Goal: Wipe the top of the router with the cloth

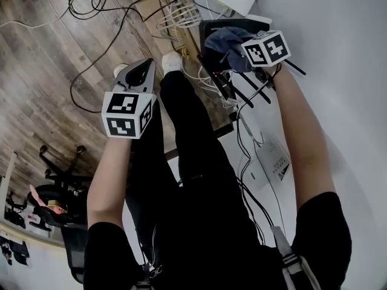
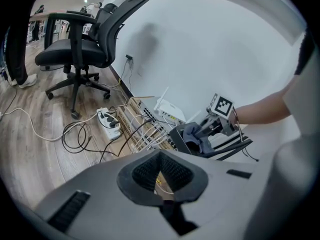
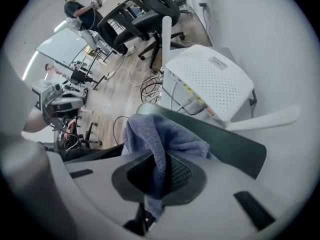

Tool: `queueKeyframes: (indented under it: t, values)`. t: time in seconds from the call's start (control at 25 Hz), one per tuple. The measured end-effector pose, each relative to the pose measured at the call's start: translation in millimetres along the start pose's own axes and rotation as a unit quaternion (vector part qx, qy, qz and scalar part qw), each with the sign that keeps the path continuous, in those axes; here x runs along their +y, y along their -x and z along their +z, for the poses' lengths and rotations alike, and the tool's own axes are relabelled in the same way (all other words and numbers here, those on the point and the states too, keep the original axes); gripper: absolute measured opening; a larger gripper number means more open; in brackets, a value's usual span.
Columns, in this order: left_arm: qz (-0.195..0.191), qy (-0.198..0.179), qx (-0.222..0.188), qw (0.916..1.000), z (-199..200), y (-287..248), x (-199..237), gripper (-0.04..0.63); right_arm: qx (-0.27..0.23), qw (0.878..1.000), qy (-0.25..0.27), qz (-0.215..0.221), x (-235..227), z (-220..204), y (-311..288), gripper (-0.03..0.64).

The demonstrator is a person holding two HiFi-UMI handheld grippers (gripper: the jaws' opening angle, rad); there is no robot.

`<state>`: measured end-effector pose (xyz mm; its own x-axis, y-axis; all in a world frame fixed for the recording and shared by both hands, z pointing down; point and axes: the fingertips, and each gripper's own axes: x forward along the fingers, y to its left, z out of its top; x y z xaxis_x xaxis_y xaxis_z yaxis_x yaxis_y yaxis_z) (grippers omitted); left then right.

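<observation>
The right gripper [image 3: 159,184] is clamping a soft, fuzzy blue cloth [image 3: 160,139], which is bunching on the near edge of the router [image 3: 225,144] and its flat, dark, matte top. A white perforated box [image 3: 210,84] is sitting just beyond. The left gripper [image 2: 161,176] is hanging well apart over the wood-plank floor [image 1: 48,59], its ribbed jaws together on nothing. Tangled cables [image 1: 97,5] are lying near the plain white wall [image 2: 210,49]; a black office chair [image 2: 80,49] is standing farther off.

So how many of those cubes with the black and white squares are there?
2. The left cube rides on the left gripper, over the wooden floor. The right cube rides on the right gripper, which holds the cloth. No others show.
</observation>
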<state>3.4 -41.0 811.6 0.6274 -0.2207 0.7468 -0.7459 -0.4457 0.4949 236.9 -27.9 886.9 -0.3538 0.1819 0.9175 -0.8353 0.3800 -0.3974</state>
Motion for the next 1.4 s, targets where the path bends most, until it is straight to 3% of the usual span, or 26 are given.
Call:
queueKeyframes:
  t: [0.16,0.32,0.44,0.52,0.8,0.96,1.2,1.4]
  values:
    - [-0.002,0.0,0.002,1.0,-2,-1,-1,0.0,-0.004,1.0,-0.01,-0.004,-16,5,7,0.017]
    - [-0.002,-0.002,0.004,1.0,-2,0,1,0.0,-0.013,0.998,0.002,-0.067,-44,5,15,0.017]
    - [0.0,-0.001,0.002,1.0,0,0,3,0.0,-0.009,0.989,0.054,-0.139,-61,5,22,0.017]
    - [0.002,-0.001,0.001,1.0,2,0,4,0.0,0.003,0.985,0.092,-0.147,-62,2,20,0.017]
    - [-0.004,0.0,0.003,1.0,1,-6,-5,0.0,0.04,0.99,0.102,-0.09,-54,-11,14,0.017]
    - [-0.011,0.001,0.008,0.9999,-3,-12,-14,0.0,0.054,0.991,0.117,-0.044,-25,-20,6,0.017]
    - [-0.019,-0.006,0.013,0.9997,-3,-15,-22,0.0,0.098,0.982,0.162,0.026,11,-41,-6,0.017]
    - [-0.013,-0.001,0.017,0.9998,-4,-14,-16,0.0,0.181,0.959,0.211,0.049,19,-76,-11,0.017]
